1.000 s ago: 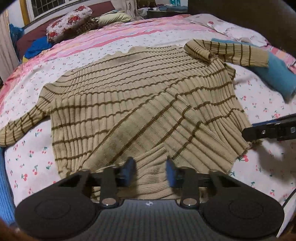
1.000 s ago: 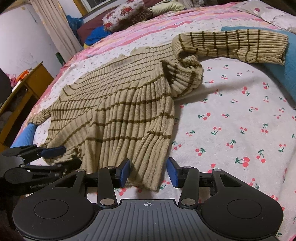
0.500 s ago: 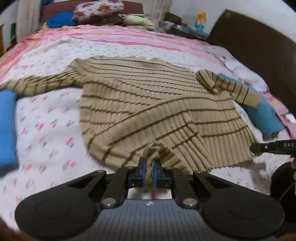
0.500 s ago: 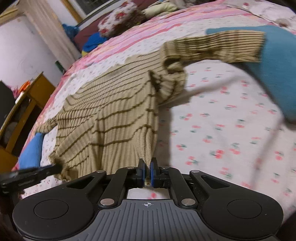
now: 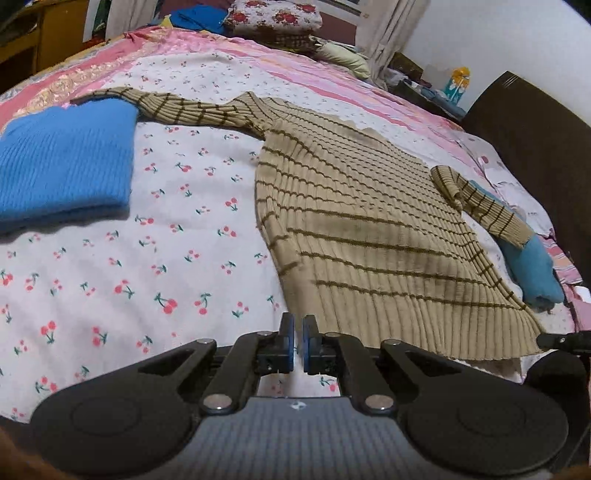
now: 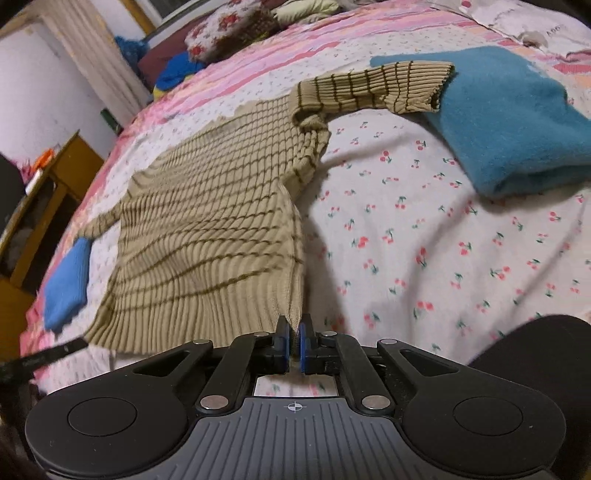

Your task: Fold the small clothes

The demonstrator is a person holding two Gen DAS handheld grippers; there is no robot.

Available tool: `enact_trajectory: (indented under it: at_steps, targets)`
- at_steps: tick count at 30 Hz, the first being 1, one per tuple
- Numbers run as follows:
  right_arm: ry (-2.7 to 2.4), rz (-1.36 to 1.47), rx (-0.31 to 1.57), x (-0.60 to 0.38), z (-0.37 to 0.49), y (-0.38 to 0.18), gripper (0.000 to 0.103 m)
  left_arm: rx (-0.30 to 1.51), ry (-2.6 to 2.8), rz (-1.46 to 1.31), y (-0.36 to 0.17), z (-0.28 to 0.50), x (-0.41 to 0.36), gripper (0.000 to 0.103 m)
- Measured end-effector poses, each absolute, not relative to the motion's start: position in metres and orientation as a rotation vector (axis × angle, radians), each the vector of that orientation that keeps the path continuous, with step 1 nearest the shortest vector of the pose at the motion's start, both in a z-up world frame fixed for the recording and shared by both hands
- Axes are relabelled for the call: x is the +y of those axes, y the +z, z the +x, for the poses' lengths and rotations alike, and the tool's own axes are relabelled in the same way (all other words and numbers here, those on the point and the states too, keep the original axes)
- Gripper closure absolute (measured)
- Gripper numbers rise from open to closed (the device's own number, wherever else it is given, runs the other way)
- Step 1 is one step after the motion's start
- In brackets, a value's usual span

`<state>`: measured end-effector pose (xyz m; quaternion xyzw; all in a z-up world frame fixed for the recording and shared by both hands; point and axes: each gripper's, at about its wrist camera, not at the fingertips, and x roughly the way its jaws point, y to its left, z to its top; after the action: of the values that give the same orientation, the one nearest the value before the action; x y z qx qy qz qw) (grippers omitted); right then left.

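A tan ribbed sweater with brown stripes (image 5: 362, 221) lies spread on the bed, its hem lifted toward me. It also shows in the right wrist view (image 6: 221, 236). My right gripper (image 6: 293, 338) is shut on the sweater's right hem corner. My left gripper (image 5: 298, 341) has its jaws nearly together at the left hem corner; the cloth edge sits just right of the fingers and no cloth shows between the pads. One sleeve (image 5: 184, 109) stretches left onto a blue garment. The other sleeve (image 6: 376, 90) lies on a teal garment.
A folded blue garment (image 5: 62, 162) lies at the left of the cherry-print bedsheet (image 5: 110, 280). A teal folded garment (image 6: 509, 122) lies at the right. Pillows (image 5: 273, 18) sit at the bed's far end. A wooden cabinet (image 6: 44, 206) stands beside the bed.
Both grippers went from open to closed at the sweater's hem corners. The hem has been pulled toward me and stretched flat. The left view has swung to the right.
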<state>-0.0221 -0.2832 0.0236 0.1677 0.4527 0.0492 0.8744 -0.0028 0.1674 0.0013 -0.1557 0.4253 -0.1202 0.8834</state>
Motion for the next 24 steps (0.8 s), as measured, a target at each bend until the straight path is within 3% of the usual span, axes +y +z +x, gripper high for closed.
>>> enact_trajectory:
  at_steps: [5, 10, 16, 20, 21, 22, 24]
  targets:
    - [0.026, 0.282, 0.984, -0.281, -0.023, 0.015, 0.096, 0.887, -0.244, -0.343, 0.001, 0.002, 0.164, 0.089]
    - [0.01, 0.22, 0.946, -0.272, -0.029, 0.02, 0.091, 0.856, -0.184, -0.271, -0.001, 0.004, 0.156, 0.066]
    - [0.003, 0.226, 0.909, -0.27, -0.025, 0.022, 0.09, 0.9, -0.16, -0.206, -0.026, 0.029, 0.135, 0.06]
    - [0.04, 0.25, 0.893, -0.26, -0.015, 0.014, 0.081, 0.91, -0.14, -0.187, -0.034, 0.034, 0.129, 0.061]
    - [0.046, 0.25, 0.9, -0.257, -0.011, 0.01, 0.079, 0.907, -0.145, -0.184, -0.033, 0.033, 0.128, 0.07]
    - [0.05, 0.251, 0.905, -0.254, -0.008, 0.006, 0.077, 0.909, -0.162, -0.199, -0.032, 0.033, 0.129, 0.087]
    - [0.049, 0.259, 0.928, -0.251, -0.001, -0.003, 0.072, 0.917, -0.183, -0.267, -0.033, 0.031, 0.136, 0.088]
